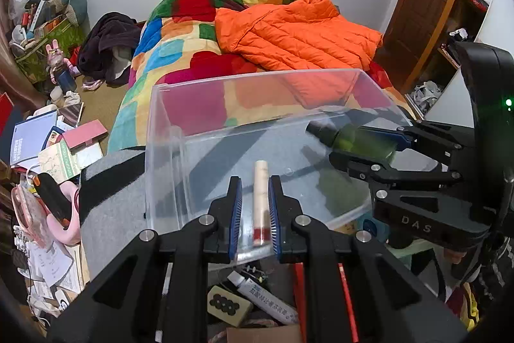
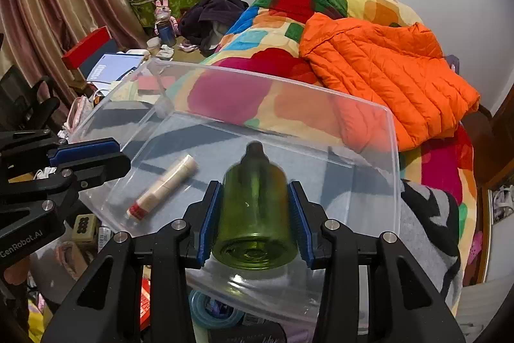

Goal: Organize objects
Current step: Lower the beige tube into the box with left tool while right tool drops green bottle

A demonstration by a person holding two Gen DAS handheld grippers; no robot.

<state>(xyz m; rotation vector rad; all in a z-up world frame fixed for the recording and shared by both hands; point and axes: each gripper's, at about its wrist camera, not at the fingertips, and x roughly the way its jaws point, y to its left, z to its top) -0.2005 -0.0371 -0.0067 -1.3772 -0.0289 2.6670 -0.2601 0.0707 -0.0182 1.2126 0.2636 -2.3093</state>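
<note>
A clear plastic box [image 1: 160,150] [image 2: 395,156] rests on grey and black cloth. On its floor lies a cream tube with a red end [image 1: 261,198] [image 2: 163,185]. My left gripper [image 1: 255,182] [image 2: 123,155] hangs over the box's left side, shut. The tube shows in the narrow gap between its pads but lies below them, not held. My right gripper [image 2: 255,187] [image 1: 347,143] is shut on a green bottle [image 2: 253,211] [image 1: 353,139]. The bottle lies lengthwise between the blue pads, dark cap pointing away, above the box's near right part.
A bed with a colourful quilt [image 1: 192,21] and an orange jacket [image 1: 295,31] [image 2: 385,69] lies behind the box. Books and papers [image 1: 48,143] crowd the left. A white tube [image 1: 263,298] and a blue tape roll [image 2: 212,311] lie below the box.
</note>
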